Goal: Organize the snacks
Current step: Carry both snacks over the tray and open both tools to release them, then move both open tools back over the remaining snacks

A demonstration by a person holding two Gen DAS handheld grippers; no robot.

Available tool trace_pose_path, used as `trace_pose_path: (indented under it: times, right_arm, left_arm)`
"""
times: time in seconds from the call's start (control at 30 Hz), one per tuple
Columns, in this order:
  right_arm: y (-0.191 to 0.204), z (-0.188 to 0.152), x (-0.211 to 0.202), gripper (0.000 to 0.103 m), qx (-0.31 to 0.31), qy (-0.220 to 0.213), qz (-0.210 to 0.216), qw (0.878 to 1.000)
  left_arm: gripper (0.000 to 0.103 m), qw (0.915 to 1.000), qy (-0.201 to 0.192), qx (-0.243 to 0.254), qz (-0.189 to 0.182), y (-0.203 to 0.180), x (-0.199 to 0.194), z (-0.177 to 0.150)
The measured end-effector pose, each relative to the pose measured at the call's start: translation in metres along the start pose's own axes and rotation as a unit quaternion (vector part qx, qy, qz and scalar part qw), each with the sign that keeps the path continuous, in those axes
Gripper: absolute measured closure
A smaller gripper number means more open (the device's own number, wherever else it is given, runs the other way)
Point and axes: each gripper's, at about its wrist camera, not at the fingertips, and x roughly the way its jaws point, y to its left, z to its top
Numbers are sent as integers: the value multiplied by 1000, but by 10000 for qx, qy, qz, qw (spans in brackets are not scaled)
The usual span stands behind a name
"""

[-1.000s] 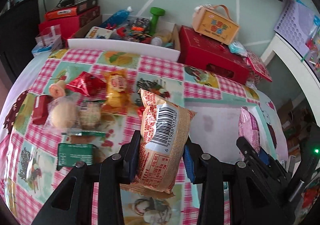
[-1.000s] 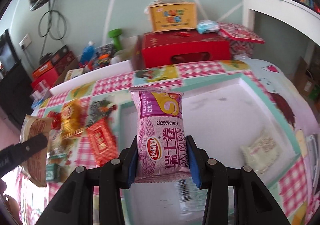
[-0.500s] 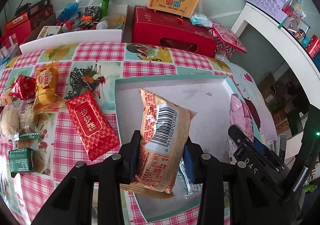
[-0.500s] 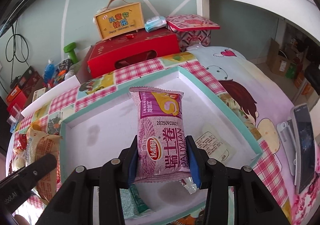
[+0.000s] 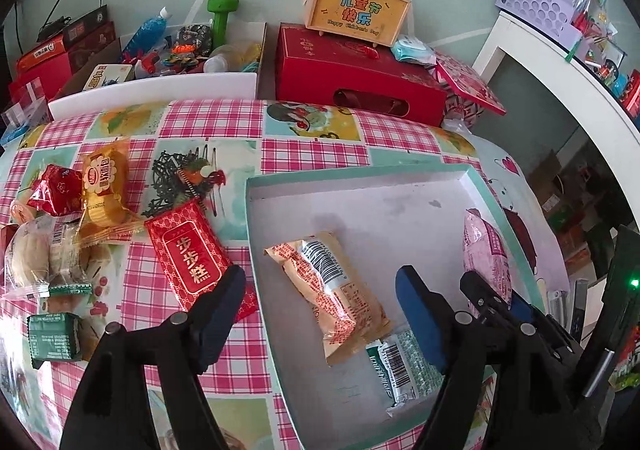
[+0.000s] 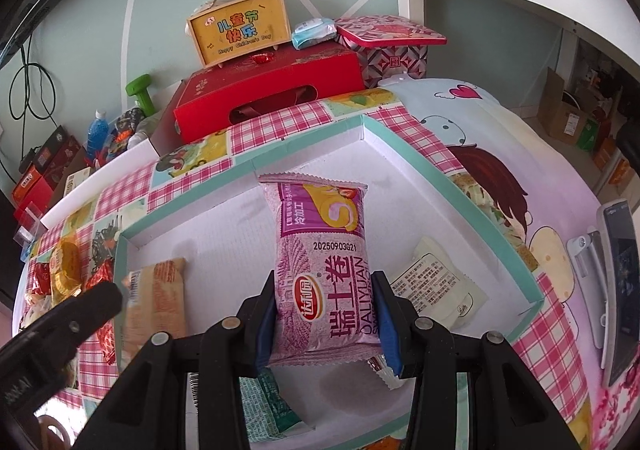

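From the left wrist, the left gripper (image 5: 320, 300) has just spread its jaws, the orange packet (image 5: 334, 292) lying loose in the teal box (image 5: 360, 175); from the right wrist, the right gripper (image 6: 326, 316) pinches the purple roll-cake packet (image 6: 324, 270) above that box, likely to be released next.

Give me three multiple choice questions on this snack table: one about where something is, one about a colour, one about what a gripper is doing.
1. Where does the orange barcode packet lie?
A. inside the shallow box
B. on the checked cloth
C. on the red gift box

2. What colour is the packet in the right hand-held gripper?
A. green
B. purple pink
C. yellow

3. How does the left hand-held gripper stand?
A. shut on a packet
B. open, holding nothing
C. out of view

Key: 1 A, it rests on the box's white floor. 2 B, the purple pink packet sits pinched between the pads. 3 B, its jaws have just been opening and stand wide above the dropped packet.
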Motion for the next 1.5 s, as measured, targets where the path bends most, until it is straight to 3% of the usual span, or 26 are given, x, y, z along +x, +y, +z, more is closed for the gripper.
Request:
trace_pose_path:
  times: [0.13, 0.17, 0.2, 0.23, 0.37, 0.43, 0.5, 0.67, 0.83, 1.27, 1.5]
  right_arm:
    - [4, -1, 1, 55, -83, 54, 17, 9999]
    - [6, -1, 0, 49, -102, 34, 20, 9999]
    - [7, -1, 0, 34, -100, 9, 22, 9999]
    - [8, -1, -1, 29, -92, -12, 34, 10000]
    - [18, -1, -4, 27, -279, -21, 56, 9996]
    - [25, -2, -6, 19, -407, -39, 26, 9992]
    - [33, -2, -11, 1, -524, -128, 4, 9985]
    - [49, -4, -21, 0, -700, -266, 102, 9971]
    - [66, -7, -23, 0, -861, -261, 99, 9959]
    - [104, -10, -47, 0, -662, -219, 350, 9970]
    - [149, -8, -75, 0, -884, -445, 528, 9937]
  left_arm:
    - [11, 9998, 16, -86, 152, 7, -7, 2]
    - [11, 9997, 13, -99, 229, 9, -8, 2]
    - [11, 9994, 23, -116, 316, 11, -9, 3]
    - [11, 9990, 51, -142, 424, 13, -9, 3]
    - [10, 9948, 207, -254, 967, 29, -7, 2]
    - [7, 9914, 258, -336, 1237, 40, -6, 1]
    - [7, 9875, 269, -441, 1488, 53, -7, 1]
    - [6, 9764, 185, -539, 2083, 82, -13, 2]
    - [6, 9708, 198, -649, 2303, 110, -22, 0]
    - [6, 9644, 34, -1238, 2336, 152, -64, -9]
    - [6, 9597, -180, -1375, 2443, 173, -98, -7]
